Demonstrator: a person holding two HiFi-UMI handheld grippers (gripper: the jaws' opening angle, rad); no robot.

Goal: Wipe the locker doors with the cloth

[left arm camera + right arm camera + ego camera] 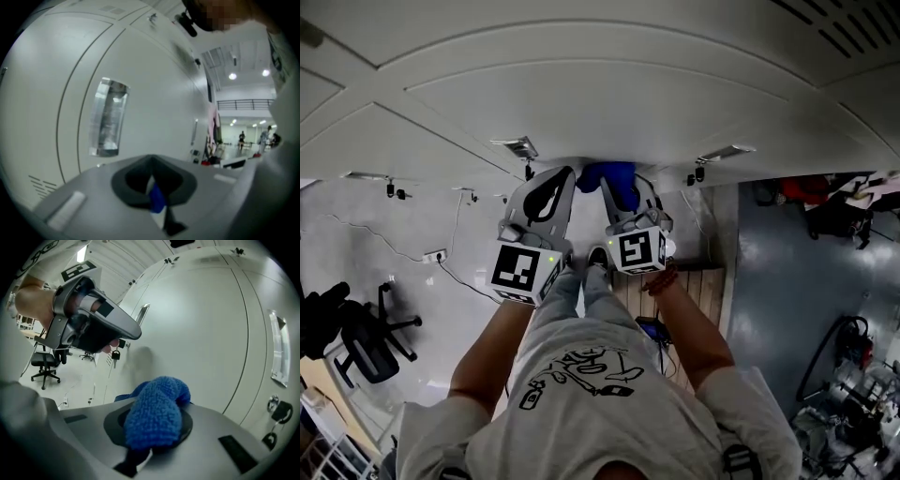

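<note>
A fluffy blue cloth (pixel 614 183) is bunched between the jaws of my right gripper (pixel 625 192), which is shut on it. In the right gripper view the cloth (pixel 157 411) bulges out over the gripper (pixel 154 425), close to the pale grey locker door (pixel 201 333); I cannot tell whether it touches. My left gripper (pixel 549 190) is held beside it to the left, jaws together with nothing clearly held. It also shows in the right gripper view (pixel 133 331). In the left gripper view this gripper (pixel 152 187) faces a locker door (pixel 154 108).
Locker doors (pixel 609 103) fill the far side. They bear a clear label holder (pixel 108 117), a handle (pixel 140 312) and a keyed lock (pixel 698 173). Underfoot lies a wooden pallet (pixel 694 286). An office chair (pixel 366 342) stands left, cluttered equipment (pixel 853 356) right.
</note>
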